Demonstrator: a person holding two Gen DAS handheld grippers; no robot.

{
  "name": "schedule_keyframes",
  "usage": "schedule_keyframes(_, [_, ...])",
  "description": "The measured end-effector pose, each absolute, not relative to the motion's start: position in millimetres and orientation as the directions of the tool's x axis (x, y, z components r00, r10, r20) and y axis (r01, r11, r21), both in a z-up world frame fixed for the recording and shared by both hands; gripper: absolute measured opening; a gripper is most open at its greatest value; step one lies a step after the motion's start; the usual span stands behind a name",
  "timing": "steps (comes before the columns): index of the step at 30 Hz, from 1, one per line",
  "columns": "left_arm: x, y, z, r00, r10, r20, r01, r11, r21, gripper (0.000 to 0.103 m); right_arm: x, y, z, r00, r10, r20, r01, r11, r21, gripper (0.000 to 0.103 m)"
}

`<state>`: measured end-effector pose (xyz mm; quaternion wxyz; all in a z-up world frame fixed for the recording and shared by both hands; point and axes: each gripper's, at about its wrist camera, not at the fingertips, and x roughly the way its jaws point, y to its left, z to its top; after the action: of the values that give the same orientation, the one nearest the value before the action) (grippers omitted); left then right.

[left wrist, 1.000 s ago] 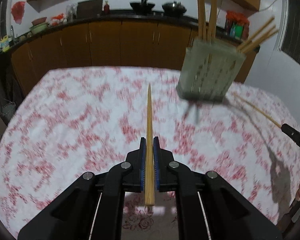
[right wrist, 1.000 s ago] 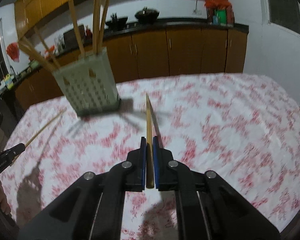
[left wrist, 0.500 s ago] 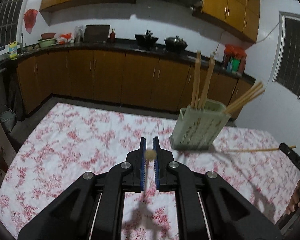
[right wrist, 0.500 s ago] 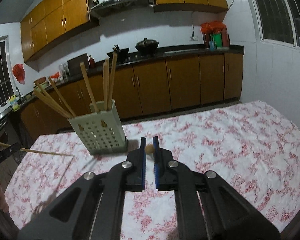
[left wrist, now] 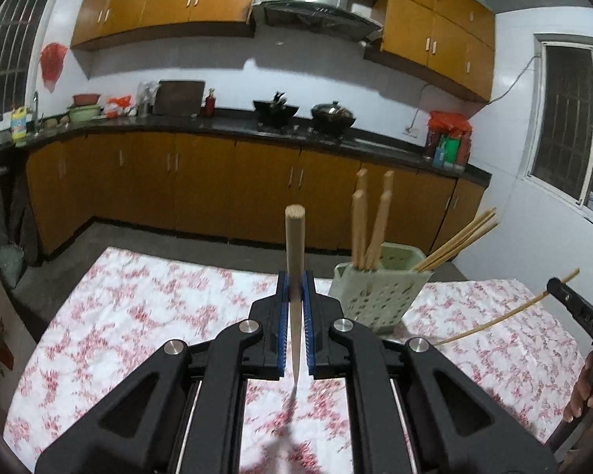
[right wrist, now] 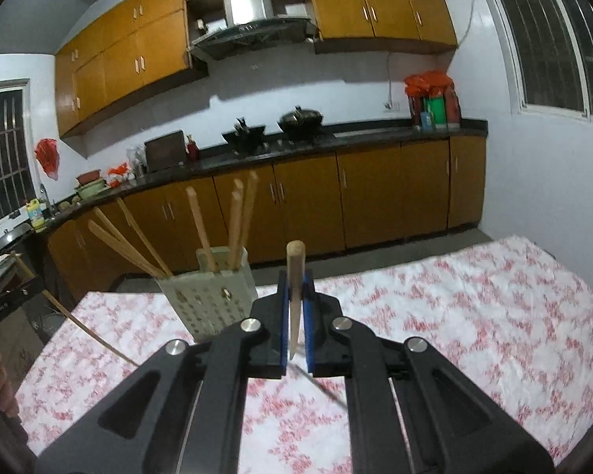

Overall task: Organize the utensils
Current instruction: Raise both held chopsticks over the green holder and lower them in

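- Table (left wrist: 110, 316): we keep both tools raised above its floral cloth.
- Holder (left wrist: 379, 296), at 1 o'clock from our left gripper (left wrist: 295, 300): already carries several chopsticks.
- Left chopstick (left wrist: 295, 252): clamped, now swung upright from lying level; probably ready to insert.
- Right gripper (right wrist: 295, 296): likewise clenched on its chopstick (right wrist: 295, 272).

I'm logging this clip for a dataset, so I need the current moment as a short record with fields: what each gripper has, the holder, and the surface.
left gripper: shut on a chopstick, thick end up
right gripper: shut on a chopstick, thick end up
holder: pale green perforated basket, upright on the table
holder contents: several wooden chopsticks, some upright, some leaning outward
table: covered by a red-and-white floral cloth
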<state>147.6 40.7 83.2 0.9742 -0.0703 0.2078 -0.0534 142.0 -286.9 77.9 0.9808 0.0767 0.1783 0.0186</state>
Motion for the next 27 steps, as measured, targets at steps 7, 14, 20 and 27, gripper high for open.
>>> schedule_keyframes(7, [147.7,27.1,114.7,0.929,-0.181,-0.323,0.134,0.977,-0.163,0.008,130.9,-275.6,125.3,0.963,0.119,-0.242,-0.086,0.986,0.144,0.008])
schedule_keyframes(14, [149.0,14.1,149.0,0.941,-0.241,-0.236,0.199,0.962,-0.188,0.008,124.2,-273.2,160.8,0.949,0.240,-0.204,-0.200,0.959,0.200,0.008])
schedule_keyframes(20, [161.5,-0.2,185.8,0.965,-0.234,-0.115,0.209,0.958,-0.195,0.008,126.8,-271.3,199.3,0.951,0.279,-0.130,-0.247,0.944,0.217,0.008])
schedule_keyframes(27, [188.9,-15.1,192.5,0.984,-0.168,-0.053,0.156,0.971,-0.181,0.008,176.7,-256.4,209.1,0.947,0.248,-0.203,-0.215,0.962,0.169,0.008])
